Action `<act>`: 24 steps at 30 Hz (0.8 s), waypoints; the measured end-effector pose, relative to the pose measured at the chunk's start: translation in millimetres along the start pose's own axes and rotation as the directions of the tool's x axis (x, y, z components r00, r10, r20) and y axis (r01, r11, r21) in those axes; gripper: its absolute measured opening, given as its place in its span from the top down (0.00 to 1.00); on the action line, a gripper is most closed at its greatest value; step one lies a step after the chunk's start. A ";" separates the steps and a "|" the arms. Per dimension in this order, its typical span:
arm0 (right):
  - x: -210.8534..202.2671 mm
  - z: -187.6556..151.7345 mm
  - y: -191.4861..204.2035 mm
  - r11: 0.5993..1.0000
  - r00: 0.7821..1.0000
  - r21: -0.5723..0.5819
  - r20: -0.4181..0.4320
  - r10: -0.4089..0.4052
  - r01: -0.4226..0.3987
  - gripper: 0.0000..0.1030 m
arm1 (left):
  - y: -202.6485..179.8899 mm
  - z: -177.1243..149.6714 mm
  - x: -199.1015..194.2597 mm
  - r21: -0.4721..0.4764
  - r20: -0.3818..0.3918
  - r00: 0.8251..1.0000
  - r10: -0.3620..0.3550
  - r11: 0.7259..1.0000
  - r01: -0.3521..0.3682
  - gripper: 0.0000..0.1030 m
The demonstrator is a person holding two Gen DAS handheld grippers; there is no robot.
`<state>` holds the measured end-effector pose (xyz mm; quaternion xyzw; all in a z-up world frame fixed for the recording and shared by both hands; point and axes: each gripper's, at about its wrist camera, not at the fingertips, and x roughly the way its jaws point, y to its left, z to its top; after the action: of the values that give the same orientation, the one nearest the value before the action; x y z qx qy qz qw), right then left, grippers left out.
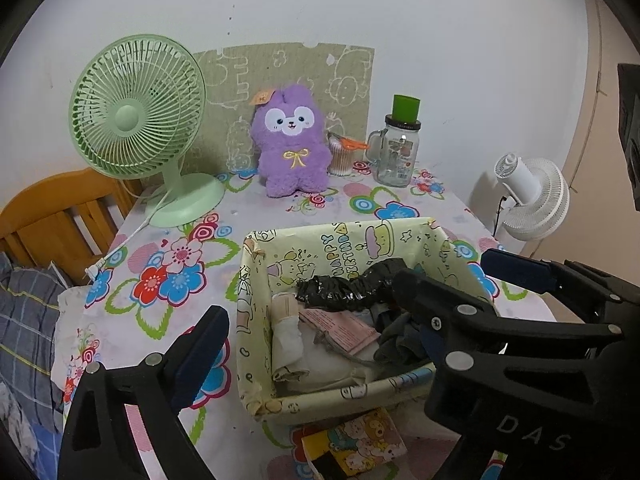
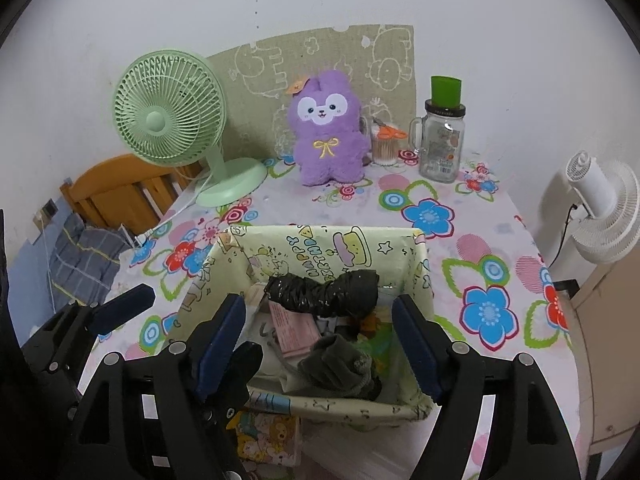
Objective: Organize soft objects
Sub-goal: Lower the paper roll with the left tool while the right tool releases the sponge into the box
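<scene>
White wall backs a desk (image 1: pixel 168 312) covered with a floral cloth. At its far edge stand a green fan (image 1: pixel 138 120), a purple plush toy (image 1: pixel 290 140), a cup of cotton swabs (image 1: pixel 340 158) with orange scissors on top, and a glass jar (image 1: pixel 396 152) with a green lid. A patterned panel (image 1: pixel 280 80) leans on the wall behind the plush toy.

View differences:
- The left wrist view shows a white rolled cloth (image 1: pixel 286 336) along the left wall of the cream paper-lined box (image 1: pixel 256 320). In the right wrist view this cloth is mostly hidden.
- The right wrist view shows the grey knitted item (image 2: pixel 340 364) in full at the near end of the box. The left wrist view shows only part of it behind the right gripper's finger.
- Both views show the black scrunchie (image 2: pixel 324 292) at the far end of the box and the pink card (image 2: pixel 294 332) below it.

Gripper pose:
- The left gripper (image 1: pixel 304 304) points down toward the box, jaws wide apart, nothing between the pads.
- The right gripper (image 2: pixel 320 340) points down over the near end of the box, jaws apart and straddling the grey knitted item without touching it.

Room: a wooden headboard (image 2: pixel 120 188) and plaid bedding (image 2: pixel 80 256) lie left of the desk; a white fan (image 2: pixel 600 208) stands to the right. A cartoon-printed packet (image 1: pixel 360 440) lies on the desk in front of the box.
</scene>
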<state>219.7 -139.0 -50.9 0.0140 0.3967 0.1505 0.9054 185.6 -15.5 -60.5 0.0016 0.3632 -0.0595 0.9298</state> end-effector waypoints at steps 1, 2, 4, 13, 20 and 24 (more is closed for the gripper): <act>-2.6 -0.6 0.0 1.000 1.000 0.000 0.003 -0.001 0.001 0.20 | -0.6 -0.5 -2.7 0.000 0.005 1.000 -0.001 1.000 0.001 0.05; -5.7 -1.4 0.6 1.000 1.000 0.000 0.008 -0.003 0.003 0.18 | -1.2 -1.0 -6.1 0.001 0.010 1.000 -0.002 1.000 0.002 0.05; -12.3 -3.0 1.9 1.000 1.000 -0.005 0.021 -0.008 0.008 0.17 | -2.0 -2.1 -11.4 0.002 0.018 1.000 -0.003 1.000 0.003 0.05; -38.9 -11.3 8.3 1.000 0.998 -0.019 0.059 -0.017 0.018 0.13 | -8.5 -8.7 -36.8 0.015 0.054 0.998 -0.008 1.000 0.008 0.04; -59.4 -19.1 13.1 0.999 0.996 -0.025 0.089 -0.018 0.021 0.12 | -11.3 -15.0 -55.1 0.012 0.080 0.997 0.003 1.000 -0.004 0.01; -69.9 -23.3 16.1 0.999 0.994 -0.031 0.104 -0.022 0.025 0.11 | -13.5 -18.6 -64.5 0.012 0.090 0.996 0.007 1.000 -0.008 0.01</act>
<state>154.0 -145.6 -14.6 0.0024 0.3468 0.1454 0.9266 124.5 -21.1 -30.1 0.0061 0.3208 -0.0585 0.9453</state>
